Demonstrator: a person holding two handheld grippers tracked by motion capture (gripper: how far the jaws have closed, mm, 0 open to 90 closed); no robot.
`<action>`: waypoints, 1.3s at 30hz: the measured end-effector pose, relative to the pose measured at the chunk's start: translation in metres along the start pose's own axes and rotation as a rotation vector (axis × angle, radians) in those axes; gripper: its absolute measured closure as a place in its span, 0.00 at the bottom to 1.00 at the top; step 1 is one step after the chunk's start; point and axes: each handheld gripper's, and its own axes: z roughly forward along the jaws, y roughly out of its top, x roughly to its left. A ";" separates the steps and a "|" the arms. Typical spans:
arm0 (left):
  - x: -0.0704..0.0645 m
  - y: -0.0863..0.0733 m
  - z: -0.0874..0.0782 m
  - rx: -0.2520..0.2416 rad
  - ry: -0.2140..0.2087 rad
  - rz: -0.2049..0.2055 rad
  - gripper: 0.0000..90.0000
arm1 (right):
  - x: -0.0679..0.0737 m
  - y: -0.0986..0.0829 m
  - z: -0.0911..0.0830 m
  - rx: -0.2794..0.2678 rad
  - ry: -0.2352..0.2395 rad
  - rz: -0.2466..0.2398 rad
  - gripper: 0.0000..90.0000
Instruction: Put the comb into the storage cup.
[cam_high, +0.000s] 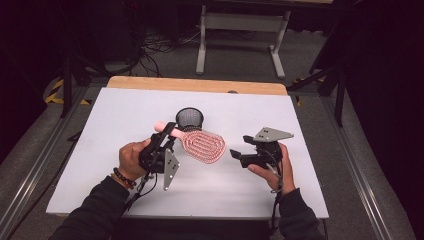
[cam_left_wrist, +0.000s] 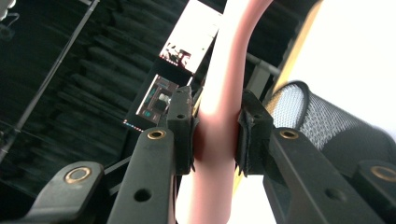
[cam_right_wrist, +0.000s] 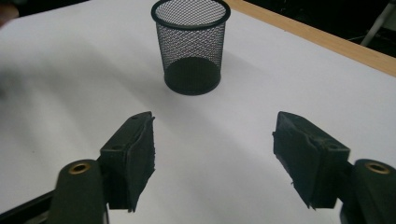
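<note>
gripping pink hairbrush (cam_high: 200, 144) handle, left tongs (cam_left_wrist: 215, 135), beside mesh cup (cam_high: 190, 118)

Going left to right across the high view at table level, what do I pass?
Left hand-held gripper clamped on the pink hairbrush's handle → pink hairbrush head → right hand-held gripper, jaws open. The black mesh cup stands behind the brush, overlapping it, so it has no clear place in the order.

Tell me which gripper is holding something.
The left gripper: its jaws clamp the pink hairbrush by the handle. The right gripper is open and holds nothing.
</note>
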 end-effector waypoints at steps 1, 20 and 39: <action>0.002 0.000 0.001 -0.006 0.008 -0.017 0.80 | 0.001 -0.001 0.001 0.000 -0.009 -0.012 0.32; 0.029 -0.006 0.016 -0.060 -0.027 -0.283 0.80 | 0.004 -0.014 -0.001 -0.046 -0.042 -0.057 0.31; 0.031 -0.014 0.031 -0.110 -0.123 -0.431 0.80 | 0.002 -0.018 -0.004 -0.165 -0.091 -0.089 0.29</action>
